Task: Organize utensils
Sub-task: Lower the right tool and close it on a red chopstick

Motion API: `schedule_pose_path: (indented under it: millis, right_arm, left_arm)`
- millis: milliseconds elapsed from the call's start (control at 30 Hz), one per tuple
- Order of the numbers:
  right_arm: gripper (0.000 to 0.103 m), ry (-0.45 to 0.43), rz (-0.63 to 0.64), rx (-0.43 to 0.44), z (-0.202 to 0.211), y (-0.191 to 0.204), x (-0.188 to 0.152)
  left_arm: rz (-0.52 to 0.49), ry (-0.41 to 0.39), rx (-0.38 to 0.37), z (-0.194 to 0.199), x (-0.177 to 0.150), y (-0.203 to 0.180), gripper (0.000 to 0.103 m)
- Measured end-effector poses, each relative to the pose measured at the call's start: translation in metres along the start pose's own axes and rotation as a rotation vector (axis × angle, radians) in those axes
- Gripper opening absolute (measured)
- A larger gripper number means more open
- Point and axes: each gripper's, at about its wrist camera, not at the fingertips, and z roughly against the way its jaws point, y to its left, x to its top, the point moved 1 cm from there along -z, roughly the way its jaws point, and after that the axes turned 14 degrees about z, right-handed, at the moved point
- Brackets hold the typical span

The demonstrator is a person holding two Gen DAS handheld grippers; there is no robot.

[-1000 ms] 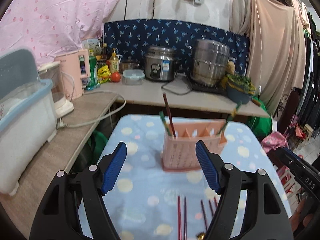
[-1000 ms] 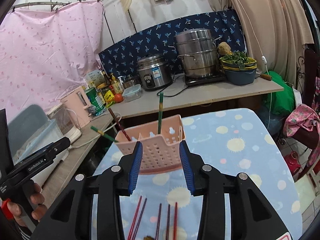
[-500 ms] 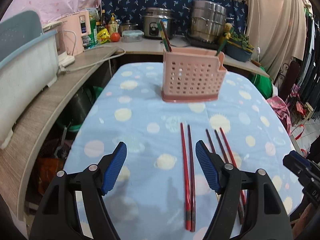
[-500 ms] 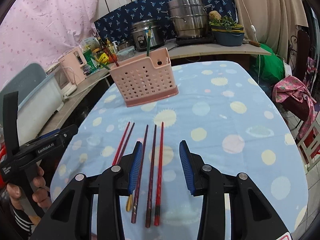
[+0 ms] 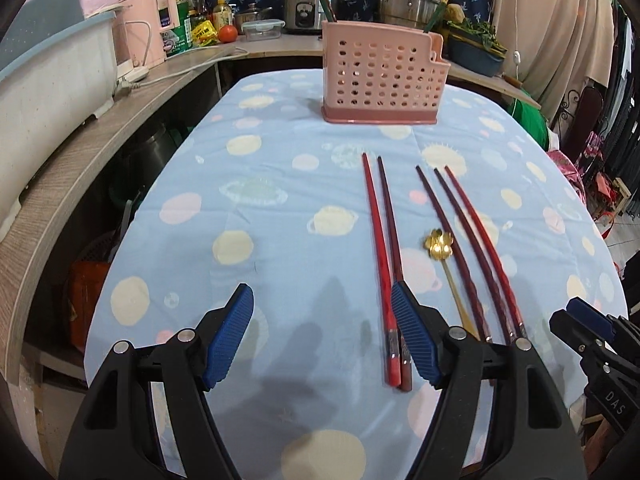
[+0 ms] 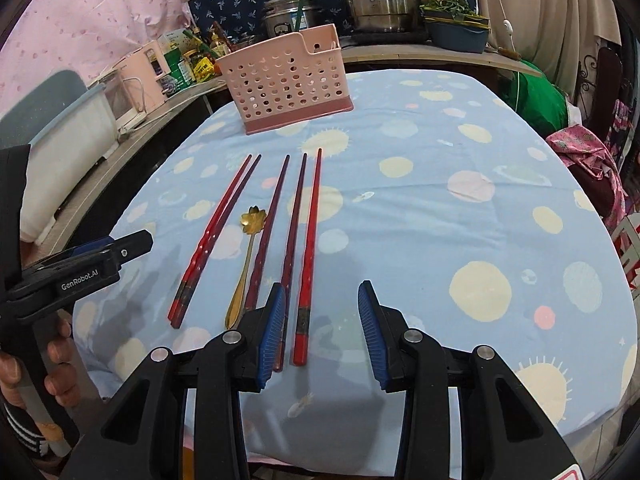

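A pink perforated utensil holder stands at the far end of the blue spotted table, with a few green and dark sticks in it. Several red and dark chopsticks lie side by side on the cloth. A gold flower-shaped spoon lies among them. My left gripper is open and empty, just left of the chopsticks' near ends. My right gripper is open and empty, over the near end of the rightmost chopstick.
A wooden counter runs along the left with a white-and-grey bin and a pink appliance. Steel pots and a rice cooker stand on the far counter. Clothes hang at the right.
Both grippers have drawn back from the holder and lowered toward the near end of the table. The chopsticks and spoon have come into full view. Both jaws stay open.
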Motion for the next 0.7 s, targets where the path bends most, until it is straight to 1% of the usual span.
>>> schedule_pose_path:
  millis: [133,200,300,367,433,567,700]
  right_arm:
    - [0.033,0.016,0.006,0.01,-0.006,0.003,-0.004]
    - [0.026,0.028,0.012,0.018,-0.009,0.005,-0.006]
    - [0.021,0.043,0.021,0.022,-0.014,0.008,-0.009]
    - [0.02,0.05,0.021,0.022,-0.016,0.009,-0.011]
    - [0.019,0.057,0.024,0.018,-0.019,0.009,-0.012]
    - [0.014,0.068,0.03,0.011,-0.022,0.01,-0.015]
    - [0.009,0.066,0.054,-0.016,-0.022,0.013,-0.016]
  left_arm:
    - [0.002,0.015,0.005,-0.003,-0.007,0.002,0.068]
    - [0.001,0.022,0.009,-0.004,-0.011,0.004,0.068]
    - [-0.004,0.03,0.012,-0.005,-0.016,0.005,0.068]
    - [-0.004,0.037,0.011,-0.007,-0.018,0.006,0.068]
    - [-0.006,0.045,0.011,-0.008,-0.02,0.006,0.068]
    - [-0.008,0.055,0.007,-0.01,-0.024,0.006,0.068]
    - [-0.012,0.063,-0.003,-0.011,-0.026,0.003,0.068]
